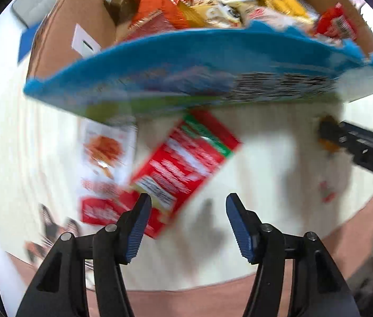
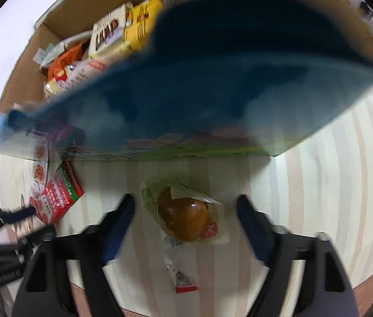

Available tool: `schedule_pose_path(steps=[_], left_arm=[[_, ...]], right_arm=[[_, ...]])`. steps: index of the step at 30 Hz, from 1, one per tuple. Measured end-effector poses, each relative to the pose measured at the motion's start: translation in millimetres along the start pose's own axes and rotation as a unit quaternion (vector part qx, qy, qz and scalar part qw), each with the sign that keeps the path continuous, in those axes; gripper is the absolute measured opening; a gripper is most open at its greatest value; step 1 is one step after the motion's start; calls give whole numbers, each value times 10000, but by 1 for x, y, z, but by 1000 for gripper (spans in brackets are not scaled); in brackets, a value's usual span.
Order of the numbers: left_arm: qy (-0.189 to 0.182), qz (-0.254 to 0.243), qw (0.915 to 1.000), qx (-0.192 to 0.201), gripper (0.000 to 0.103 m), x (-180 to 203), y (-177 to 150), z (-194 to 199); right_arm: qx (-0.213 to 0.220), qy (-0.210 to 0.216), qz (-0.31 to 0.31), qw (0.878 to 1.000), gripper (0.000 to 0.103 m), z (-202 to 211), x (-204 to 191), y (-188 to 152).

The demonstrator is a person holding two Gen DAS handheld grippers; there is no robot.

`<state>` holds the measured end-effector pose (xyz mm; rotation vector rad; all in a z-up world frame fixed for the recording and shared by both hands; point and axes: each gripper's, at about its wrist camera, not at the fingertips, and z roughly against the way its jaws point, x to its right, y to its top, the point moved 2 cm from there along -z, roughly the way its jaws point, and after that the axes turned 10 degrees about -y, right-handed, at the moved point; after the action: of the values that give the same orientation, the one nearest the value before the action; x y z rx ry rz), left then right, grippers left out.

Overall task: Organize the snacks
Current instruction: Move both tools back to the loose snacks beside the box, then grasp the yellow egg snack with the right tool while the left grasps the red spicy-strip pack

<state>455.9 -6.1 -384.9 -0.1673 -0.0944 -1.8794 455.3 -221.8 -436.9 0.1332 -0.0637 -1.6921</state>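
Note:
A large blue snack bag [image 1: 186, 71] hangs blurred in mid-air across the front of a cardboard box [image 1: 62, 34] full of snack packets; neither gripper holds it. It also shows in the right wrist view [image 2: 226, 84]. My left gripper [image 1: 188, 206] is open and empty above the table, next to a red snack box [image 1: 183, 163]. My right gripper [image 2: 185, 203] is open, its fingers on either side of a wrapped brown bun [image 2: 186, 218] lying on the table. The right gripper's body shows at the left view's right edge.
A white packet with an orange picture [image 1: 105, 153] lies left of the red box. A small clear and red wrapper [image 2: 179, 277] lies near the table's front edge. The box [image 2: 25, 68] holds orange, yellow and white packets. The table has a pale striped cloth [image 2: 331, 185].

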Motion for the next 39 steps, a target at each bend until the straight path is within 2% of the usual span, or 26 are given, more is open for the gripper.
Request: schedule_pose_path(steps=[2,3,6,7,8,13,17,18,22,27,32,37,39], left_arm=[[162,-238,9994,-169,57,-2,7,-11],[183,-330,9990,-246,57,-9,10,-19],[198,-691,9963,-478,57,0,22,-36],[237,-825,9949,-539,60,9,24,-46],[232,-938,9940,-520,70,13,26,-48],[-121,-888,9944,-552,72,24,40,-47],[-663,-720,9932,-630,72,36,48,-43],[-633,-691,9938,-604,72,35,47,-40],[-84,-759,9968,-250,72,22,53,-26],[204,-891,9942,-570,72,4,61,-45],[-537,-829,9926,-703,73,-1,67,-59],[-884,-573,9916,-750,73,3,66,-64],[-1021,-486,9908,-748,73,8,54,-72]], right_arm=[[35,-7,38,10000,55,0,-4,2],[43,-31,25,10000,55,0,-5,3],[2,130,-29,9999,54,0,-6,3],[-1,134,-10,9999,54,0,-6,2],[-23,184,25,9998,54,0,-8,1],[-121,317,122,9993,54,1,-9,-3],[-165,416,123,9989,54,3,-11,-8],[-159,436,142,9988,54,5,-10,-9],[-123,492,169,9986,54,12,-13,-11],[-88,629,110,9979,54,18,-11,-13],[-80,761,28,9971,54,24,-11,-18],[-68,756,-6,9971,54,26,-9,-20],[-65,742,-20,9972,54,27,-4,-20]])
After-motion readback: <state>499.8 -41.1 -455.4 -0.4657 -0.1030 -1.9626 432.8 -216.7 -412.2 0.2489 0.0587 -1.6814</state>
